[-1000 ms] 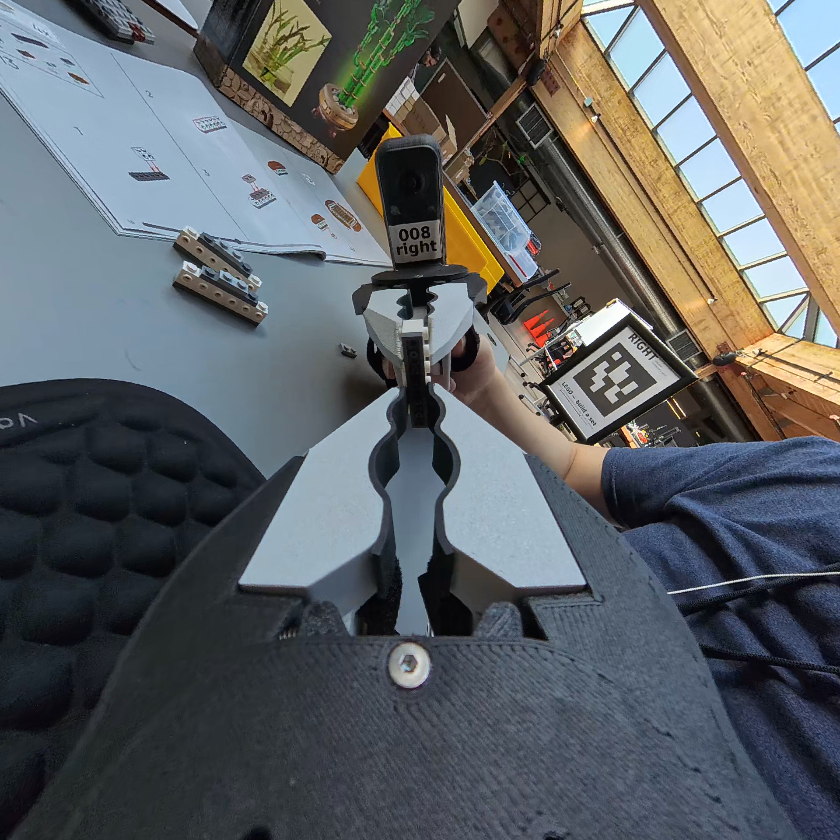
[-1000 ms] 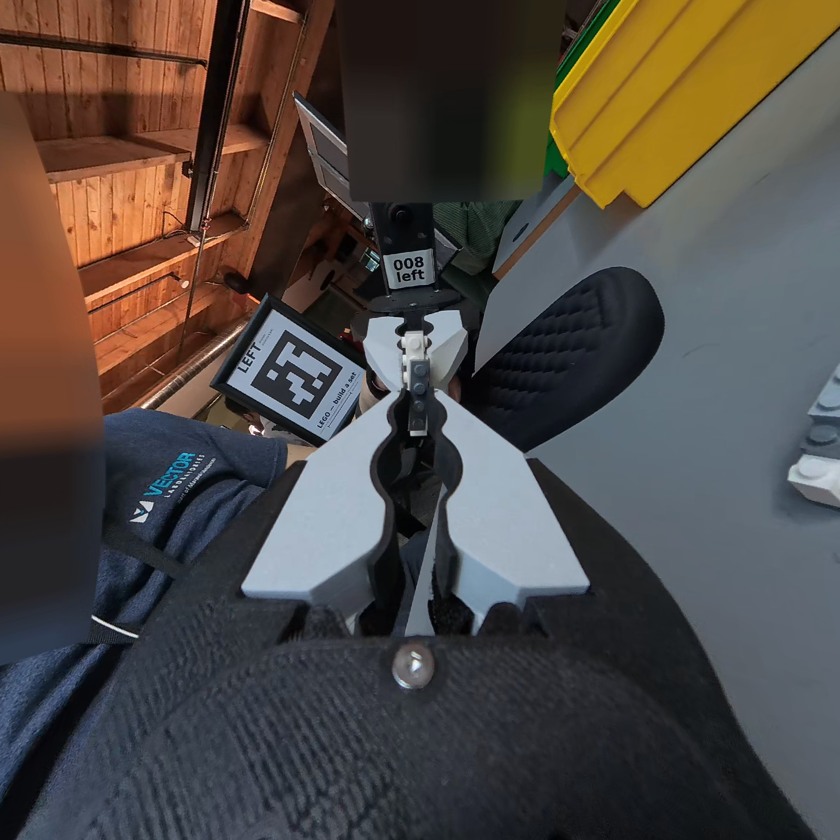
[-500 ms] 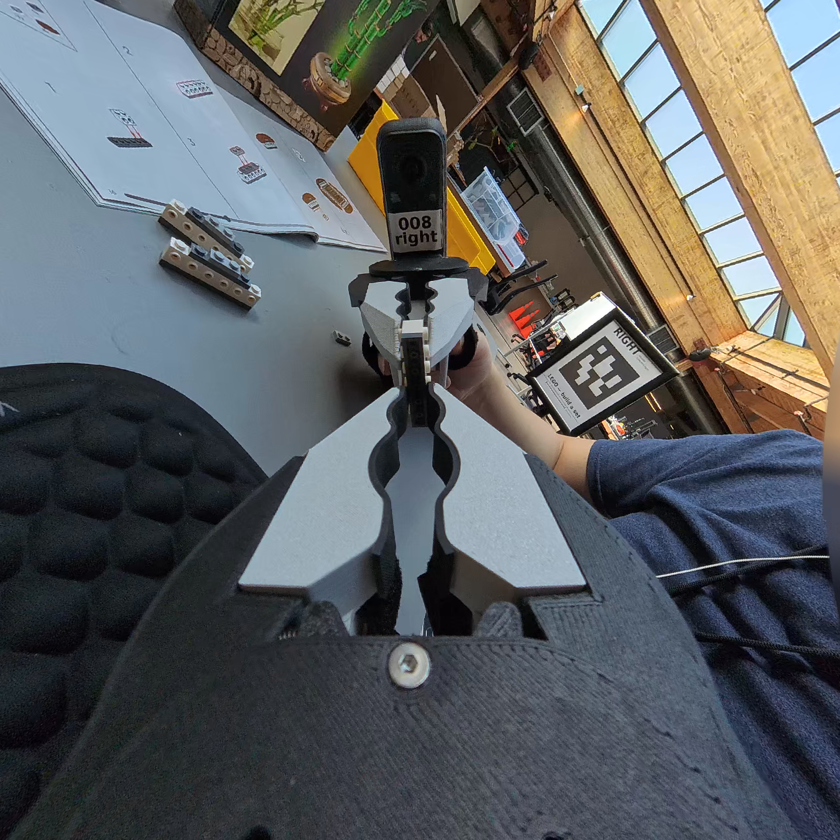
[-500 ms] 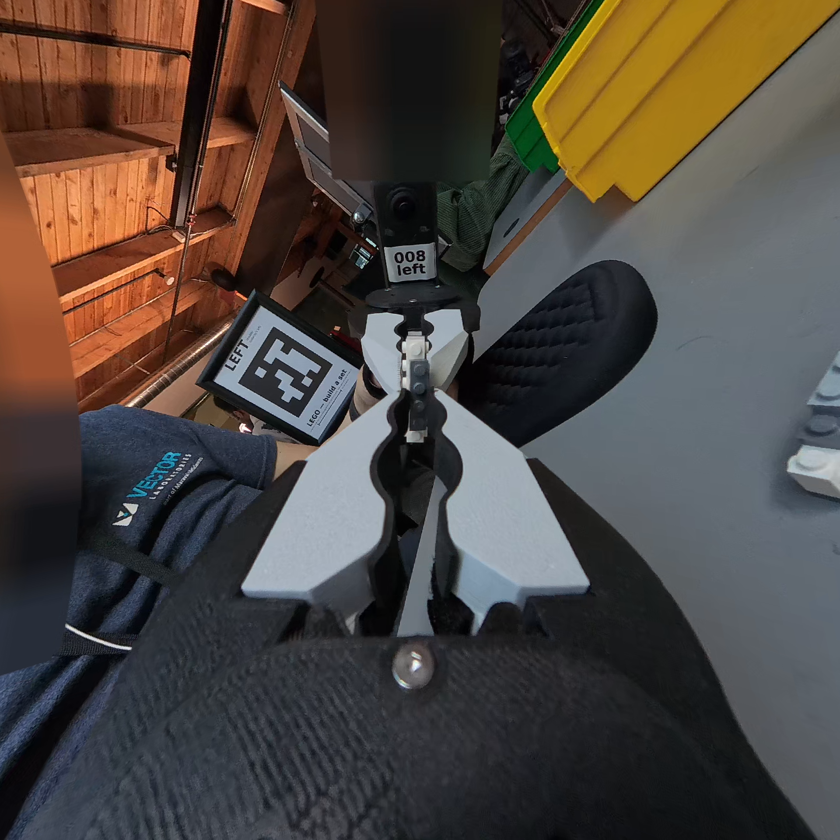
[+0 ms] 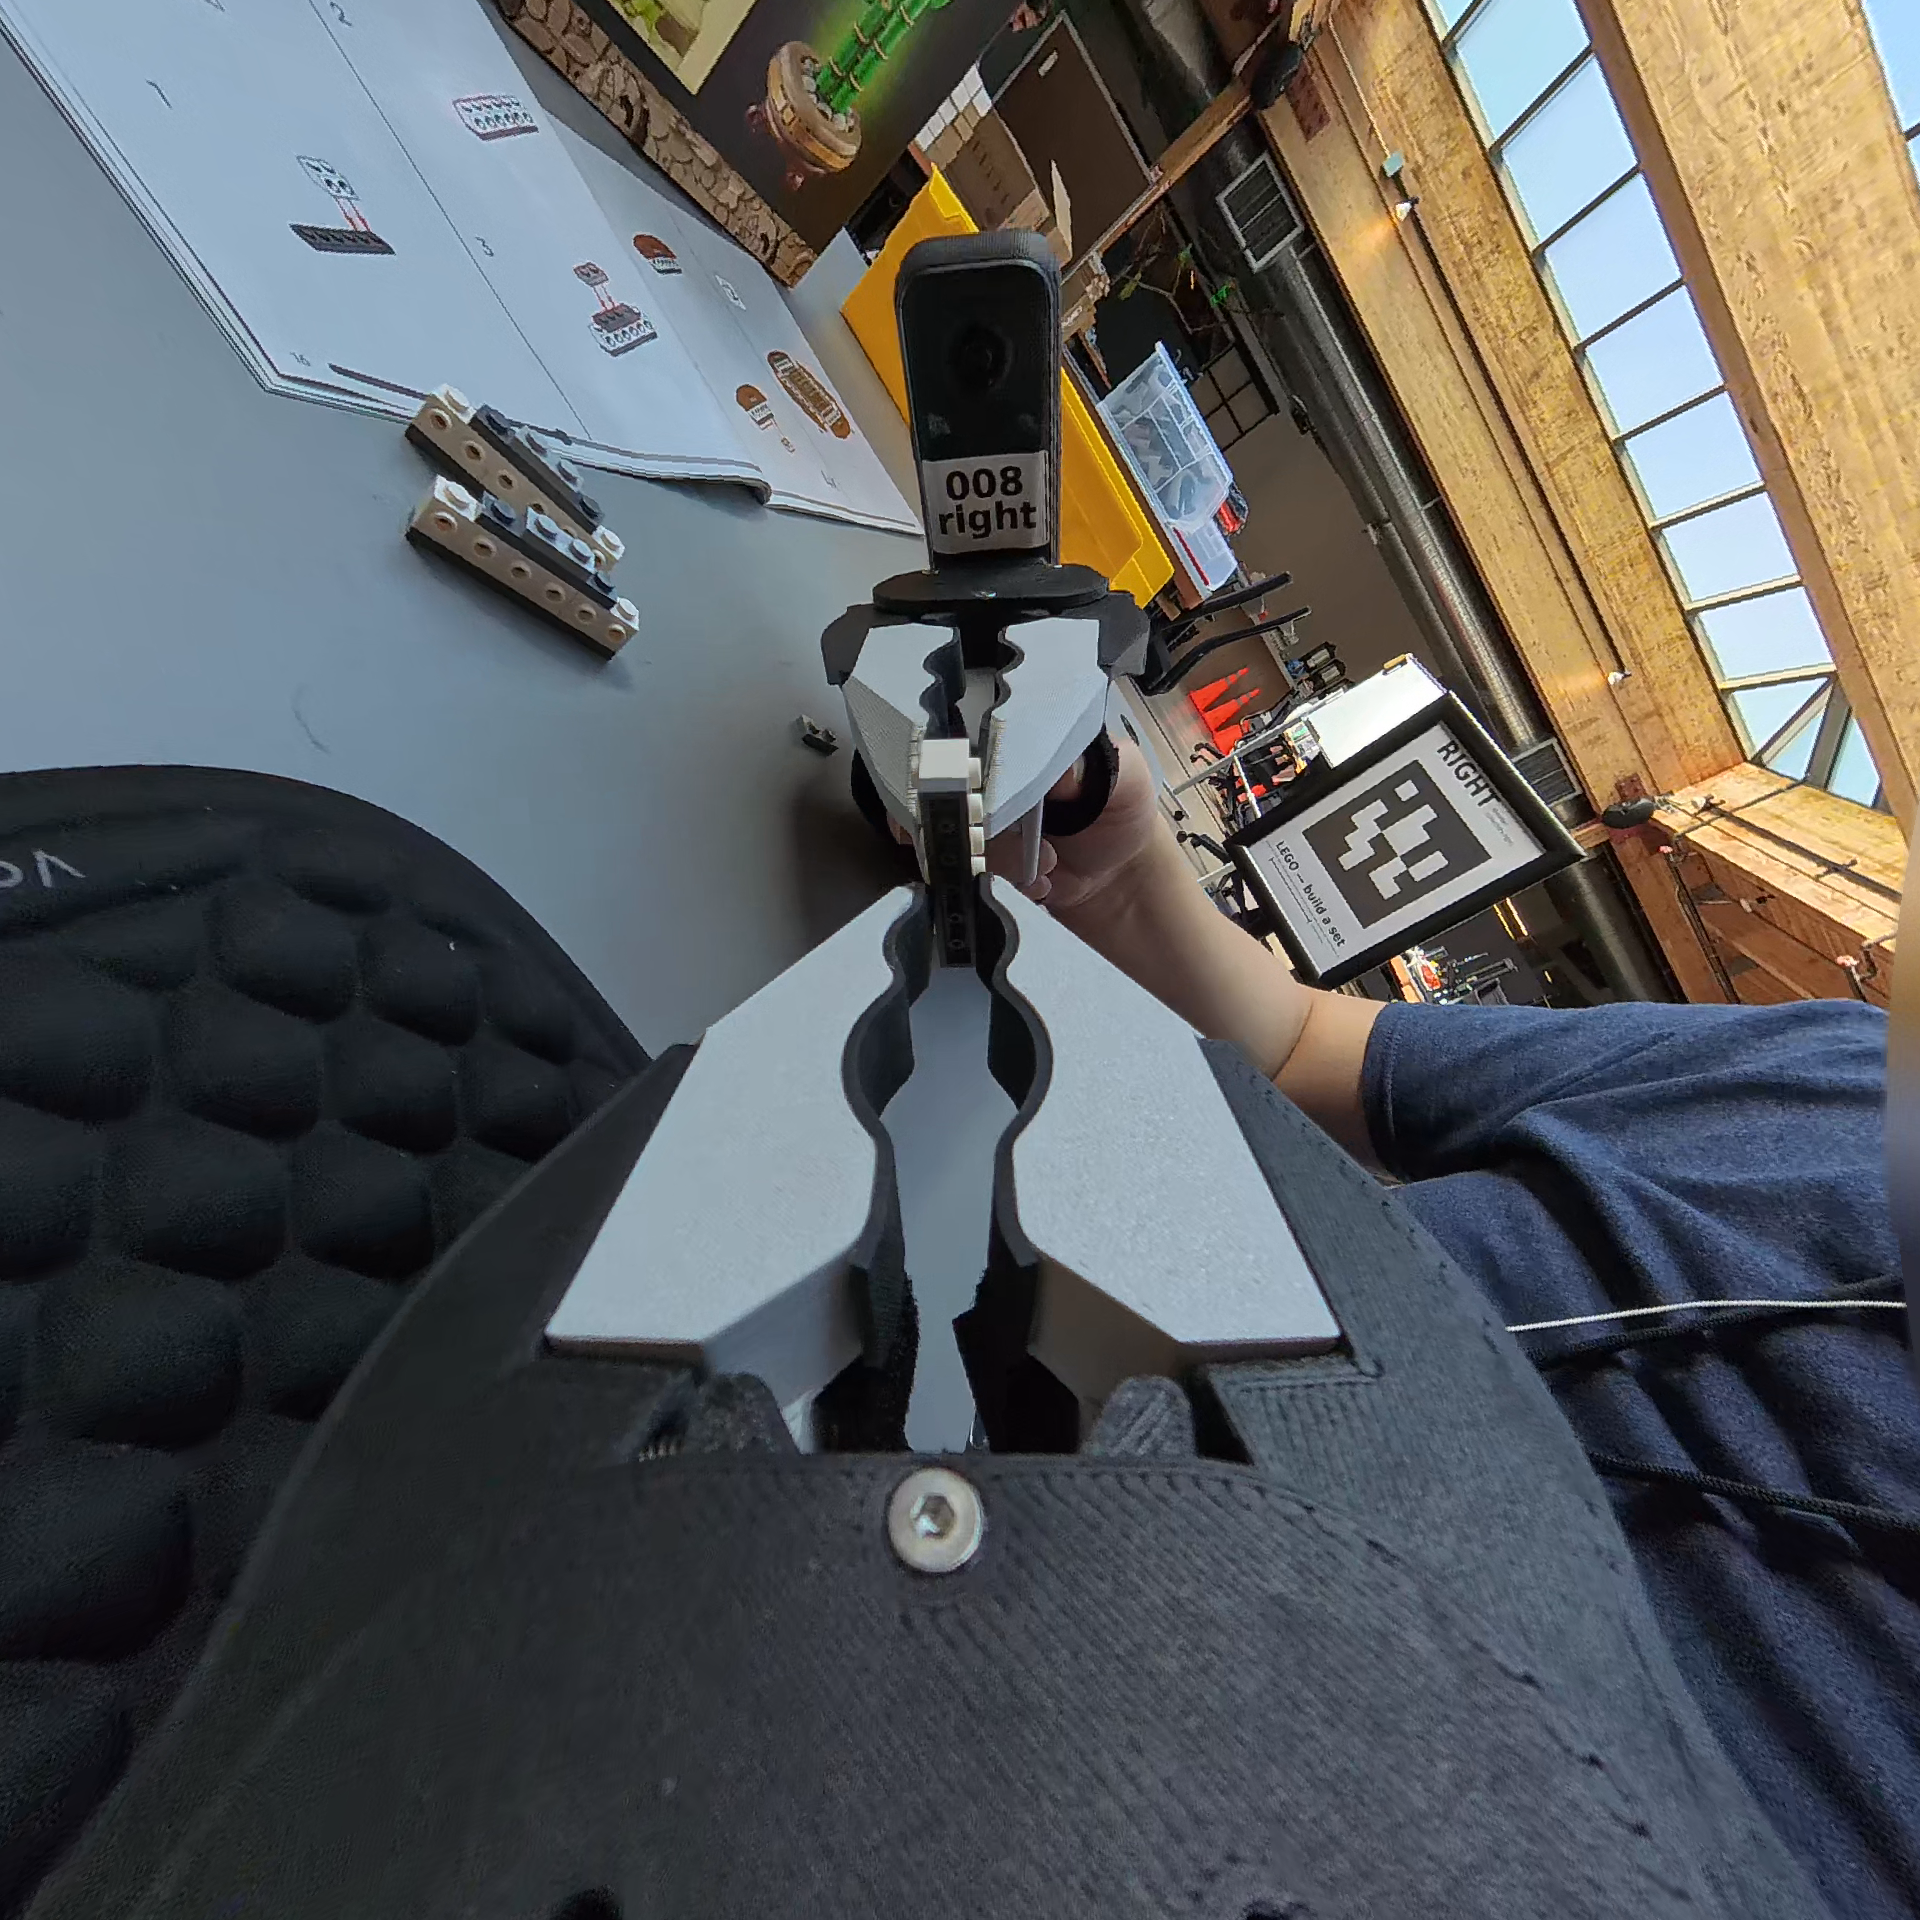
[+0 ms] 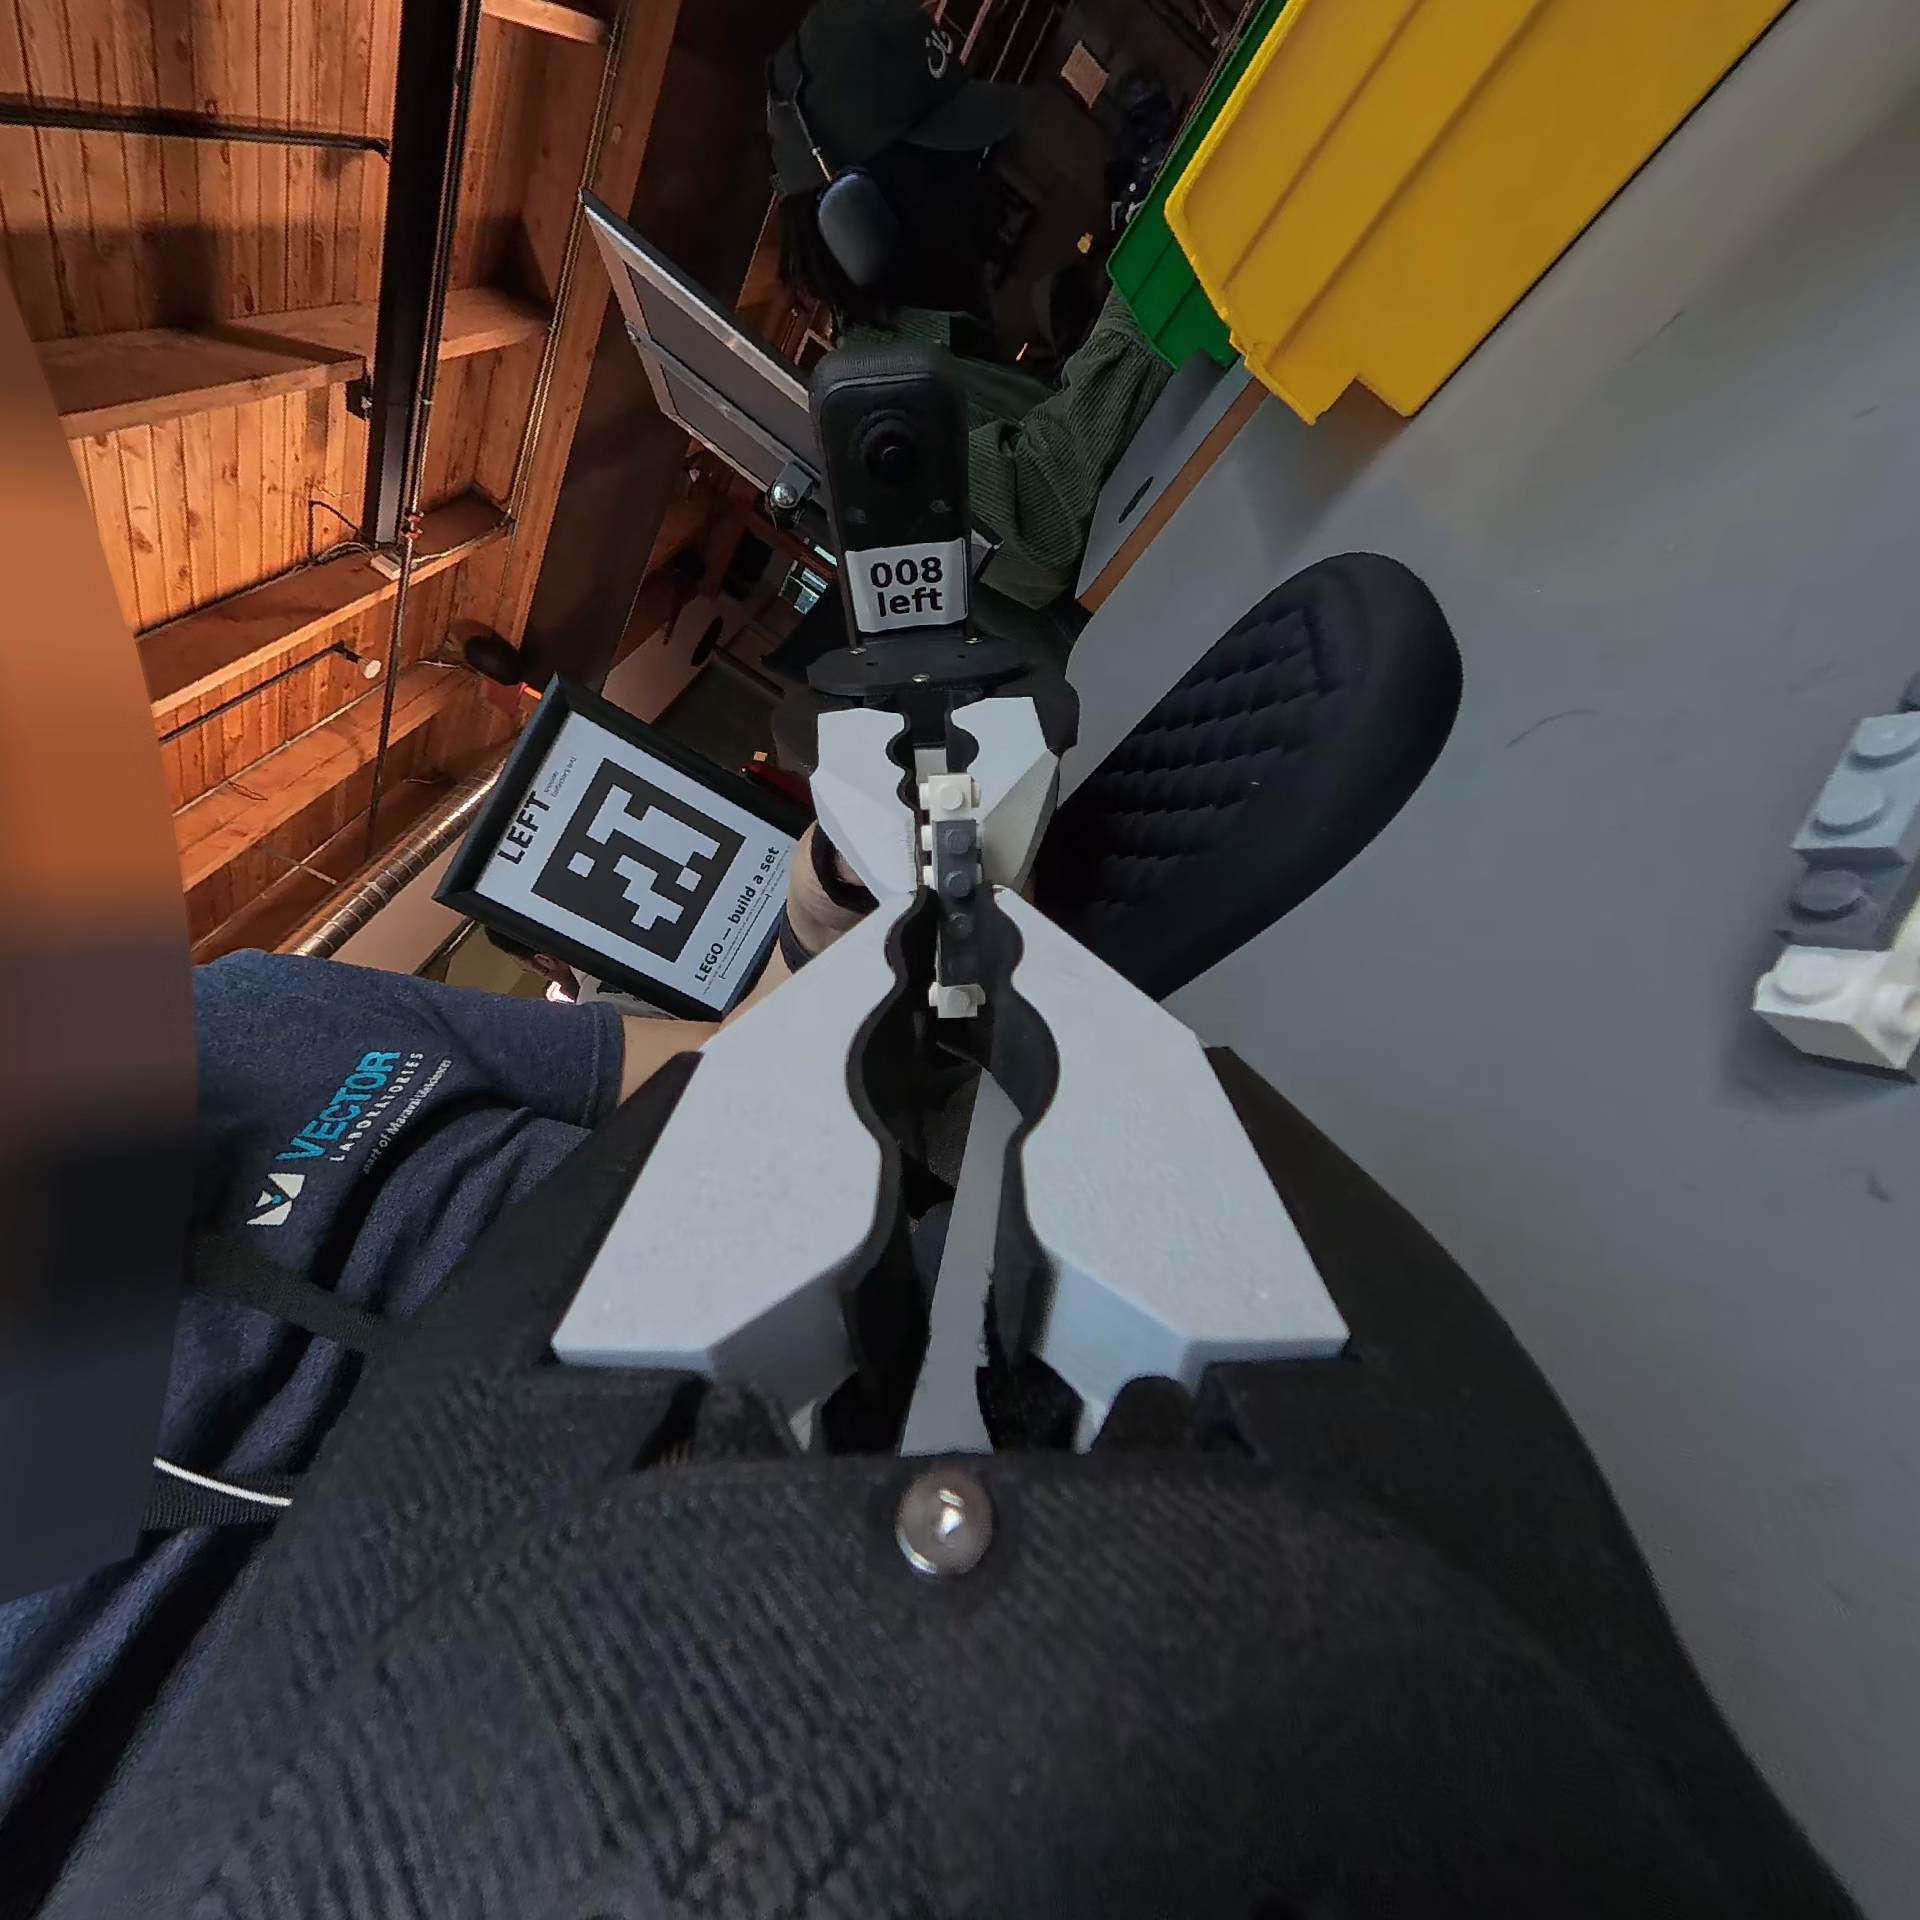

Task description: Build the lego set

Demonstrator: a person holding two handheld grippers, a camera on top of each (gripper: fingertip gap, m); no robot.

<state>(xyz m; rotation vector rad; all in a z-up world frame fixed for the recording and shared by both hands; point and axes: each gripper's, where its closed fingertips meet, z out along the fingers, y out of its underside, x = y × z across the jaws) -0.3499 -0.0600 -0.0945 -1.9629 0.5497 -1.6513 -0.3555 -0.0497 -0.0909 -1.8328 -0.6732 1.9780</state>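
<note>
A short lego strip [image 5: 948,831], dark with white end pieces, is held in the air between both grippers. My left gripper [image 5: 954,902] is shut on its near end. My right gripper [image 5: 966,790] faces it and is shut on the far end. In the right wrist view the strip [image 6: 958,883] shows dark grey studded plates and white ends, clamped by my right gripper [image 6: 951,923] with the left gripper [image 6: 940,821] opposite. The part of the strip inside the jaws is hidden.
Two tan and black brick assemblies [image 5: 520,530] lie on the grey table [image 5: 208,623] by the open instruction booklet [image 5: 416,208]. A tiny loose piece [image 5: 819,734] lies nearby. A black padded rest [image 5: 208,1091], grey and white bricks [image 6: 1849,904] and a yellow bin [image 6: 1455,187] are around. Less than 4 cm separates the two grippers' tips.
Both grippers stay shut on the strip. The pair has tilted a little, so the table and booklet have shifted in both views.
</note>
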